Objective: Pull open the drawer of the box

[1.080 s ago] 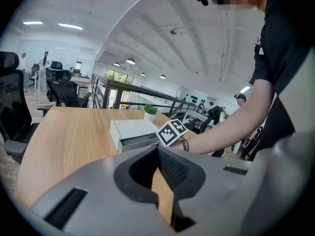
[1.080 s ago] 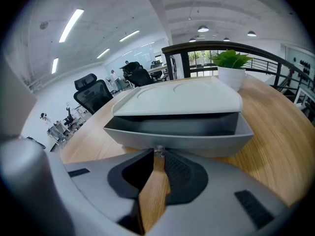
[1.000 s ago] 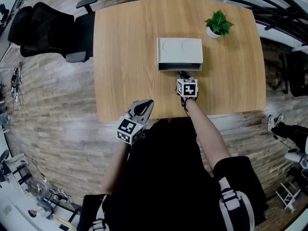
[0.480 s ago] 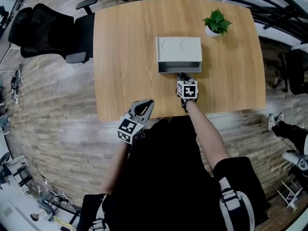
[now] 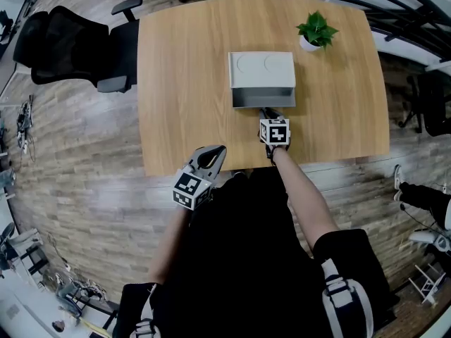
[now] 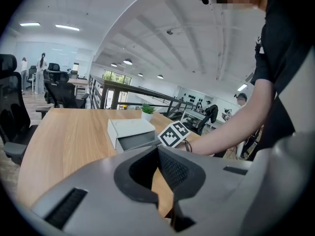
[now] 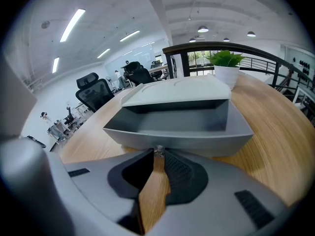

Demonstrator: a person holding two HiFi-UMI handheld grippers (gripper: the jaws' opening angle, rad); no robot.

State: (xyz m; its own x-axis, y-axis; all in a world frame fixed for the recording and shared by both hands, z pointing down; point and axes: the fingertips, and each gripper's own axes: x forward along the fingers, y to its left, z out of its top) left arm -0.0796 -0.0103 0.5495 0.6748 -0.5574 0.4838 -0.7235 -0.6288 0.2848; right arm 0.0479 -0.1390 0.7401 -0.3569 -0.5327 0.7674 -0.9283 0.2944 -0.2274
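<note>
- Drawer of the box, mid-table, stands partly out, tray interior showing; more travel probably remains.
- Right gripper pinches its small front knob.
- Left gripper hangs at the table's near edge, jaws pressed together, empty.

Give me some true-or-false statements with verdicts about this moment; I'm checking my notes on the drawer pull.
The drawer is partly pulled out of the box. True.
The right gripper is shut on the drawer's knob. True.
The left gripper grips the box. False: it is shut on nothing, at the near edge of the table.
The drawer holds a cup. False: it looks empty.
</note>
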